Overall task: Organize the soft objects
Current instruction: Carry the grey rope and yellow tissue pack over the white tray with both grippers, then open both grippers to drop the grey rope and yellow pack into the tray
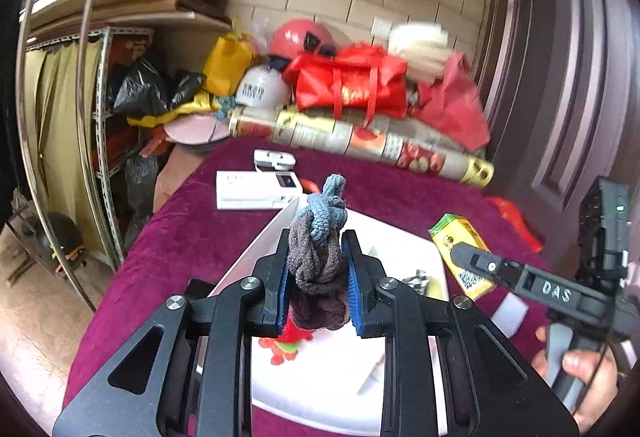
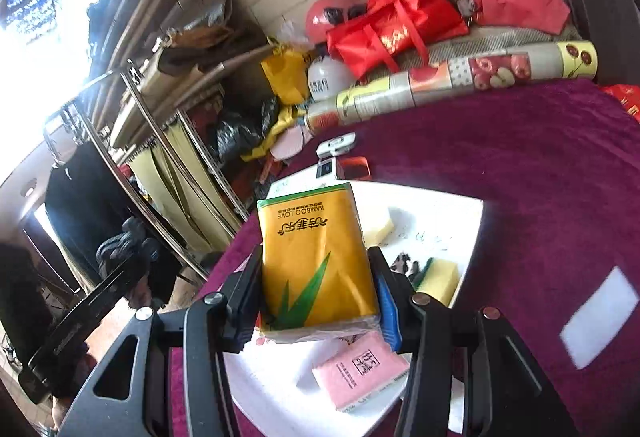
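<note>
My left gripper point(image 1: 315, 243) is shut on a knotted brown and blue-grey sock bundle point(image 1: 318, 257) and holds it above a white tray point(image 1: 320, 389) on the purple cloth. My right gripper point(image 2: 318, 257) is shut on a yellow Bamboo Love tissue pack point(image 2: 316, 261) and holds it over the same tray point(image 2: 448, 209). In the tray lie a pink packet point(image 2: 360, 373), a yellow-green sponge point(image 2: 438, 279), a pale foam block point(image 2: 378, 227) and a red soft toy point(image 1: 286, 343). The right gripper with the tissue pack point(image 1: 460, 257) also shows in the left wrist view.
White boxes point(image 1: 256, 191) and a small white device point(image 1: 275, 159) lie at the table's far end. A patterned roll point(image 1: 360, 139), red bags point(image 1: 352, 83) and helmets are piled by the brick wall. A metal shelf rack point(image 1: 104, 141) stands at the left. A white patch point(image 2: 600, 313) lies on the cloth.
</note>
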A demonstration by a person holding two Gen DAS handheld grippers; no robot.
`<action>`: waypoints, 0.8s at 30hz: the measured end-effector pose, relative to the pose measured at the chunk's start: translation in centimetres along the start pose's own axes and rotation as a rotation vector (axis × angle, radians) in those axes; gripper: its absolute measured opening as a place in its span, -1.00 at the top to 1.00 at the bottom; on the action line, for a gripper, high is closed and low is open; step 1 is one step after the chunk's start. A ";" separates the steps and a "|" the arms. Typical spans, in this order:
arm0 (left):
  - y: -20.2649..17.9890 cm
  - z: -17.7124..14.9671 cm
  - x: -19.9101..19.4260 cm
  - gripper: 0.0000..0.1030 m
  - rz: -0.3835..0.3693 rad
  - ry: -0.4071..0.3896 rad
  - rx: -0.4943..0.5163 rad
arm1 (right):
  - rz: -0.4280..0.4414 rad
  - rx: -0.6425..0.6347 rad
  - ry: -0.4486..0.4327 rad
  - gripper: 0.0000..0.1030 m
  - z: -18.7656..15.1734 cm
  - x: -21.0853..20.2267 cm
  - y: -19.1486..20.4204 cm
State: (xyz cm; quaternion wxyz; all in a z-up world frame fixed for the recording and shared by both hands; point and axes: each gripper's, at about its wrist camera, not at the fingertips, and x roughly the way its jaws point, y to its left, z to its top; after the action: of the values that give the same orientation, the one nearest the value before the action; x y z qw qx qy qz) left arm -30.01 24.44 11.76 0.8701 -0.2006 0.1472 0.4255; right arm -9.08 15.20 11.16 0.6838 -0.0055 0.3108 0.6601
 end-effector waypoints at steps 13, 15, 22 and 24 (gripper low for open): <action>1.0 -1.4 5.1 -1.00 0.140 0.064 0.005 | -0.028 -0.005 0.047 -1.00 -0.6 5.6 -0.7; 1.9 -1.4 4.8 -1.00 0.138 0.051 -0.036 | -0.011 -0.009 0.007 -1.00 -0.6 4.9 -0.8; 1.9 -1.3 3.3 -1.00 0.108 0.035 -0.068 | -0.011 -0.018 -0.072 -1.00 -0.5 1.7 -1.1; 1.1 -1.3 2.4 -1.00 0.080 0.021 -0.046 | -0.014 -0.008 -0.091 -1.00 -0.2 0.5 -1.8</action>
State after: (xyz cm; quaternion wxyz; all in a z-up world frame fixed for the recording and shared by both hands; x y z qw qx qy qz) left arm -29.54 26.08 9.31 0.8459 -0.2190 0.1542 0.4611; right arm -7.59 15.36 10.08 0.7020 0.0198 0.2766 0.6559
